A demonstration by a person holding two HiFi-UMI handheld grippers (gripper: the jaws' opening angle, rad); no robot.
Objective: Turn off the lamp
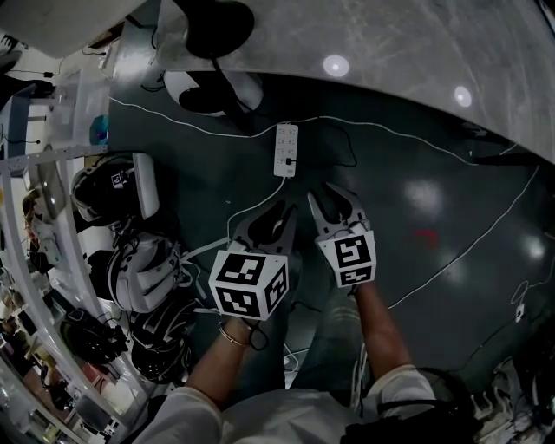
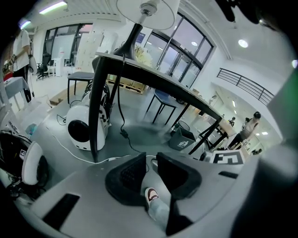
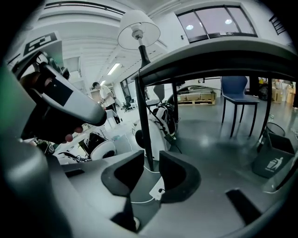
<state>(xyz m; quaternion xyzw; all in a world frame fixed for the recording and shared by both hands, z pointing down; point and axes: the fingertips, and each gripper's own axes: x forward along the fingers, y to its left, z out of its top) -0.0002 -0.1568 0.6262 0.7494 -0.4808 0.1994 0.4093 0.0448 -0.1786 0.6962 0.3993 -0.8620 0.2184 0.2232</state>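
Floor [image 1: 416, 225]: dark and glossy in the head view, with white cables [image 1: 451, 260] trailing over it; a white power strip [image 1: 286, 149] lies on it
Left gripper [image 1: 279, 215]: just short of the power strip on the person's side, angled down toward it
Right gripper [image 1: 331, 198]: equally near the power strip, a little to its right, not touching it
Left gripper view, jaws: a narrow gap with nothing held; only floor and a shoe toe [image 2: 151, 195] show behind
Lamp [image 2: 146, 11]: white shade high above the power strip, standing on the table [image 2: 153, 76]; a black cord [image 2: 122, 118] drops from there to the floor
Right gripper view, jaws: standing apart and empty; the power strip shows through the gap, far below the shade
Step, as I judge it: reaching down for a switch on the power strip
Doing it well: lead with one jaw tip, press the switch squarely from above, keep the other gripper off the cables, and check the shade for the result
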